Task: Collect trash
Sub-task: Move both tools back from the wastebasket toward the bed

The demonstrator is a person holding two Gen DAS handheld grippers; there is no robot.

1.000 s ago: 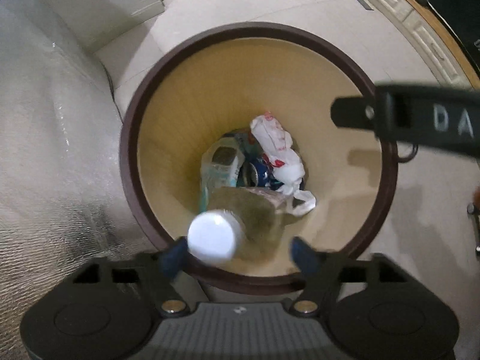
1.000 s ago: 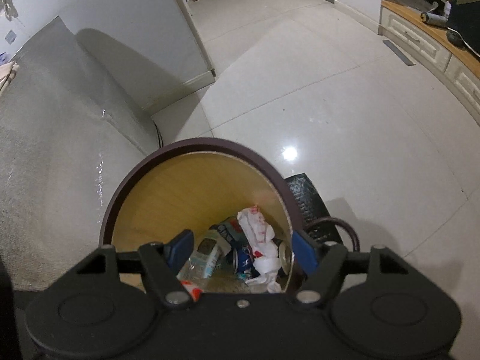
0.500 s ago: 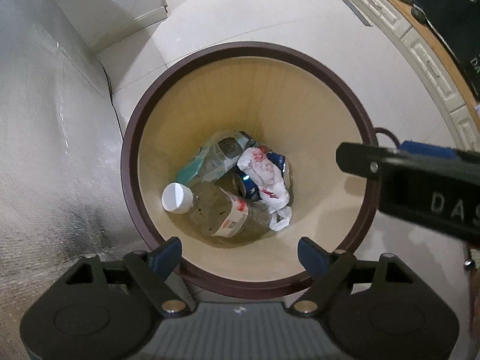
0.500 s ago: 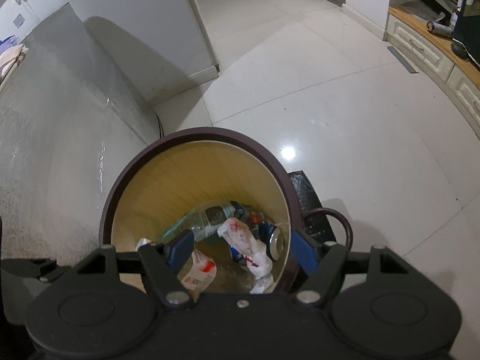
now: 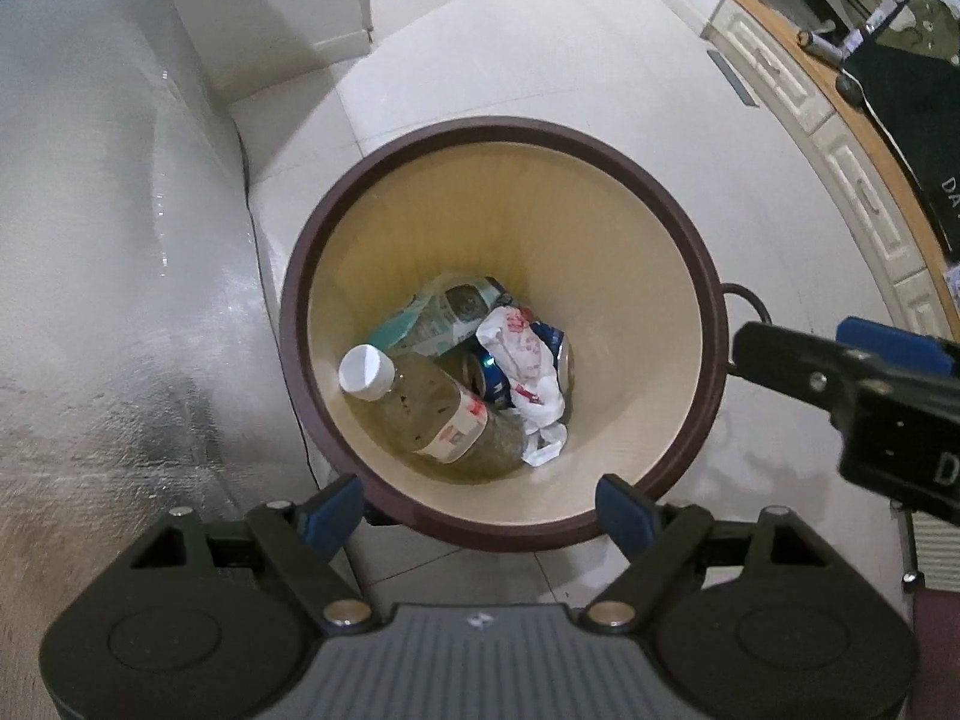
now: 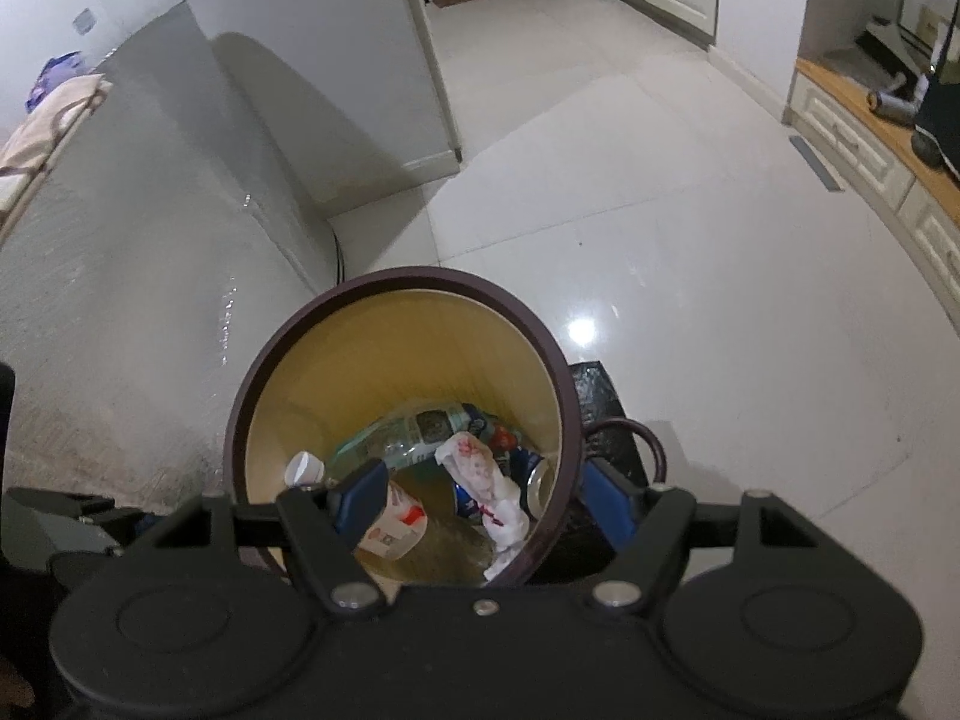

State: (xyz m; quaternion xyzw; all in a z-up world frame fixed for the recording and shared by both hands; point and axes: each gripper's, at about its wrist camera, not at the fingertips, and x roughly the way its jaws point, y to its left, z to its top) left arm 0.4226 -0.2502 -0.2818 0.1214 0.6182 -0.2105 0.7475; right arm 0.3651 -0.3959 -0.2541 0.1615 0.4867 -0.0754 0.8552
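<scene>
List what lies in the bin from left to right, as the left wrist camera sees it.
White bottle cap → brown bottle → blue can → crumpled white wrapper, all on the floor of the trash bin.

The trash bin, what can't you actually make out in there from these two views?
- Blue can: left wrist view, mostly buried under the crumpled wrapper; label unreadable.
- Bottle: right wrist view, middle hidden by a gripper finger.
- Bin: right wrist view, near rim hidden behind the gripper body.

I see a glossy white tiled floor (image 6: 660, 228), a grey sofa (image 6: 132, 228) on the left, cream cabinet drawers (image 5: 840, 144) on the right.
</scene>
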